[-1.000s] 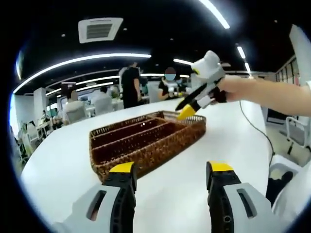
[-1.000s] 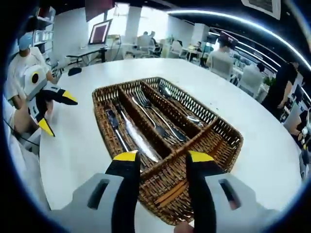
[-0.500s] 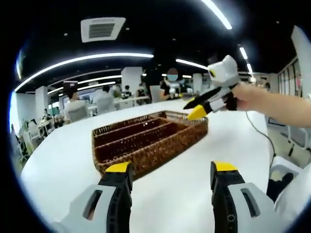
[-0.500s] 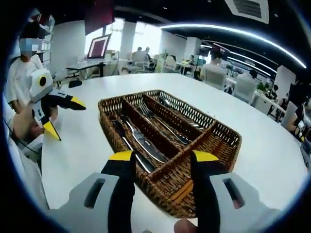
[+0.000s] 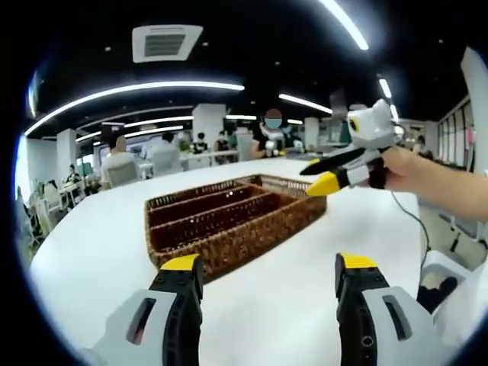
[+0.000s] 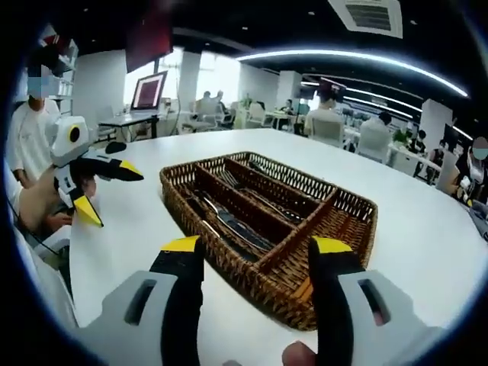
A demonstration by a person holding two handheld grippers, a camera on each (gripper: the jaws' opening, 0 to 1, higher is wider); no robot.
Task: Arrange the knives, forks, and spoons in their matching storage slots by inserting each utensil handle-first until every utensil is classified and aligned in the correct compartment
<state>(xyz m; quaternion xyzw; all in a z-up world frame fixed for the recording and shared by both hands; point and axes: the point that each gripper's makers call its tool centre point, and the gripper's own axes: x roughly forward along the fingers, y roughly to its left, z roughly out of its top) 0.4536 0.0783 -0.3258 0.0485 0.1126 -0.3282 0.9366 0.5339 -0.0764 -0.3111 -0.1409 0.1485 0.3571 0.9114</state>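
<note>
A brown wicker cutlery tray (image 6: 347, 210) sits on a white round table (image 6: 427, 236) in an open office w/ people at desks behind. Its long slots hold knives (image 6: 229, 225), forks (image 6: 252, 191) and, it seems, spoons in the far slot, though that part is too low-angled to be sure. The right gripper (image 6: 255, 248) hangs near the tray's short end, jaws wide, holding nothing. The left gripper (image 5: 267, 267) is raised over bare table beside the tray's long side, jaws also wide and empty; it shows too in the right gripper view (image 6: 103, 191). No loose utensil is visible, so sorting looks about done. To finish well: come in level w/ the slots, nudge any crooked handle straight w/ one jaw tip, avoid dragging the tray.
</note>
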